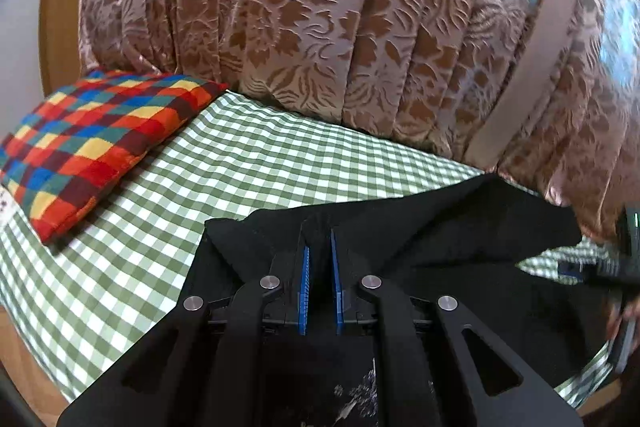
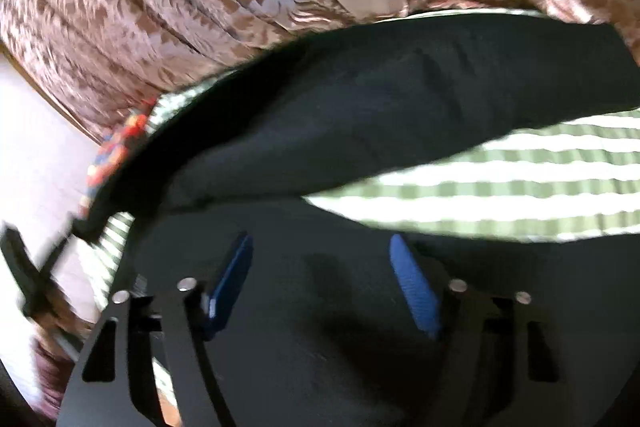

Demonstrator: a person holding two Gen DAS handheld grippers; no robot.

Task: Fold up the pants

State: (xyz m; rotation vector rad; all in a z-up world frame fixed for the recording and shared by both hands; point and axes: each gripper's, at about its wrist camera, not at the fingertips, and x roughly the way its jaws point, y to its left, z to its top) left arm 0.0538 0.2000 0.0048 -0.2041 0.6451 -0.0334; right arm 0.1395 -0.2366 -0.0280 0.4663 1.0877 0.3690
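Note:
Black pants (image 1: 420,227) lie on a green-and-white checked bed sheet (image 1: 224,163). My left gripper (image 1: 319,239) is shut on a raised fold of the pants, the blue pads pinching the cloth. In the right wrist view the pants (image 2: 400,99) stretch across the sheet (image 2: 520,183), blurred by motion. My right gripper (image 2: 320,247) is open, its blue pads (image 2: 416,287) wide apart over black cloth, holding nothing. The right gripper also shows at the right edge of the left wrist view (image 1: 616,267).
A multicoloured checked pillow (image 1: 92,143) lies at the left on the bed. A pink-and-brown floral curtain (image 1: 320,19) hangs behind the bed. A wooden frame edge (image 1: 24,359) shows at lower left.

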